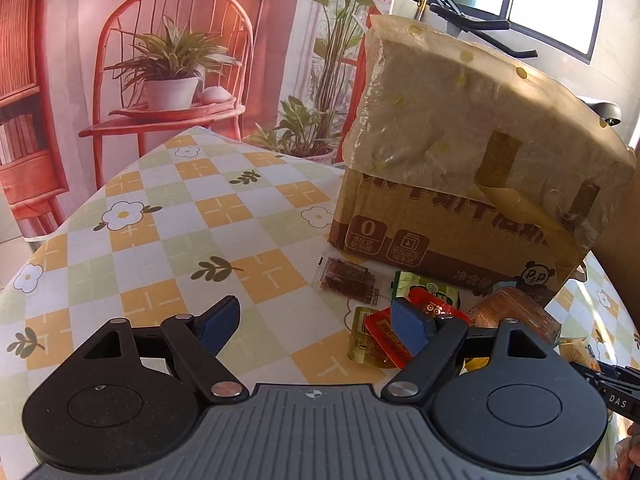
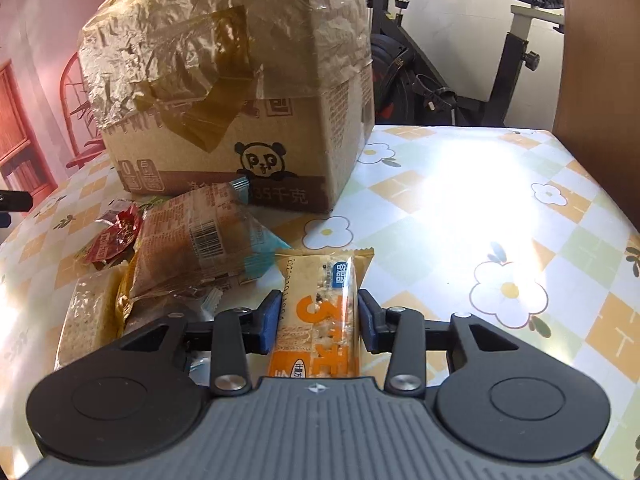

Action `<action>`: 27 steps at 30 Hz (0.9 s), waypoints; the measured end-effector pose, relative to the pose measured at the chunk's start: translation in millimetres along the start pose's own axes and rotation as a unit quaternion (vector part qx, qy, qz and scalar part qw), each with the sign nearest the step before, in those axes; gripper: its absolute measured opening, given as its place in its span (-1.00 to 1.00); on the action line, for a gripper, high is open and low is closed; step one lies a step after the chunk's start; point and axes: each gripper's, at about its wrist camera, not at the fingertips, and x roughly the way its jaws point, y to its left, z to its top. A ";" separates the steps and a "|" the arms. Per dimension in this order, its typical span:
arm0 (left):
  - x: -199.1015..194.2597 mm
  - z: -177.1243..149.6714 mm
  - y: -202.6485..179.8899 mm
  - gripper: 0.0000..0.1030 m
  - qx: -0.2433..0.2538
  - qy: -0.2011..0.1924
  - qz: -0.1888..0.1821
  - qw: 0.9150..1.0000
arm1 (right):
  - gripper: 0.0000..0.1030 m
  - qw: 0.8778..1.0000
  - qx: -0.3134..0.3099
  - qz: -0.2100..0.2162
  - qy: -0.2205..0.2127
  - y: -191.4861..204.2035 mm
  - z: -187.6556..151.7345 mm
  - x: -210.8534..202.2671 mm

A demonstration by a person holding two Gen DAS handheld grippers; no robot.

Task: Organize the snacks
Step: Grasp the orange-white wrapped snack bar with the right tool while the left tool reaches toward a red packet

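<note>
One orange-and-cream wrapped cereal bar (image 2: 320, 312) sits lengthwise between the blue pads (image 2: 269, 322) of the right gripper (image 2: 319, 320), which is closed narrowly onto its sides, the bar's crimped far end pointing toward the brown cardboard box with a panda logo (image 2: 256, 136). Just left of the bar lies a heap of other snacks: a clear-wrapped brown bread packet with a barcode (image 2: 188, 240) on top, leaning near the box's lower front edge, a crumpled red sachet (image 2: 118, 236) farther left, and a pale square cracker pack (image 2: 86, 320) at the near-left edge. The left gripper (image 1: 316, 324) stands wide apart with nothing between its blue pads (image 1: 218, 326); its right pad overlaps a red sachet (image 1: 384, 332) in the picture, though whether it touches cannot be told. Around that sachet lie a small yellow-green packet (image 1: 362, 338), a green wrapped sweet (image 1: 428, 288) and a clear packet of dark brown strips (image 1: 346, 276), all close to the box's base. Crinkled plastic film and brown tape (image 1: 472, 120) cover the box's top. Everything rests on a checked yellow, green and white tablecloth with flower prints (image 1: 192, 220). Behind the table, a black exercise bike (image 2: 452, 76) stands at the right and a backdrop picturing a red chair and potted plants (image 1: 168, 64) at the left.
</note>
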 end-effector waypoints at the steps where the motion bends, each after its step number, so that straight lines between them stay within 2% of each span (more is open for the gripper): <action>1: 2.7 0.0 -2.5 0.62 0.002 0.005 -0.001 1.000 | -0.22 1.000 0.008 -0.007 -0.006 -3.5 -0.3 1.5; 5: 13.7 3.7 -12.9 0.62 0.020 0.019 -0.002 1.000 | -0.22 1.000 0.003 -0.008 -0.013 -7.4 0.4 1.7; 10: 32.1 8.8 -19.5 0.61 0.029 0.026 -0.022 0.999 | -0.22 0.999 0.023 0.006 -0.026 -14.5 -4.9 -1.5; 13: 47.9 5.5 -33.8 0.58 0.075 0.037 -0.017 0.996 | -0.22 0.999 0.037 0.015 -0.031 -17.2 -6.5 -2.9; 16: 64.2 -1.3 -54.7 0.52 0.139 0.056 -0.013 0.989 | -0.22 0.998 0.041 0.017 -0.034 -18.5 -6.9 -4.5; 18: 68.1 -2.2 -64.5 0.52 0.161 0.055 -0.015 0.985 | -0.22 0.998 0.042 0.018 -0.035 -18.5 -6.8 -4.5; 21: 69.3 3.8 -73.7 0.52 0.164 0.048 -0.007 0.985 | -0.22 0.998 0.043 0.018 -0.036 -18.0 -7.3 -4.5; 27: 59.0 33.9 -78.5 0.52 0.160 0.019 -0.025 0.987 | -0.22 0.998 0.050 0.024 -0.037 -20.6 -8.0 -4.8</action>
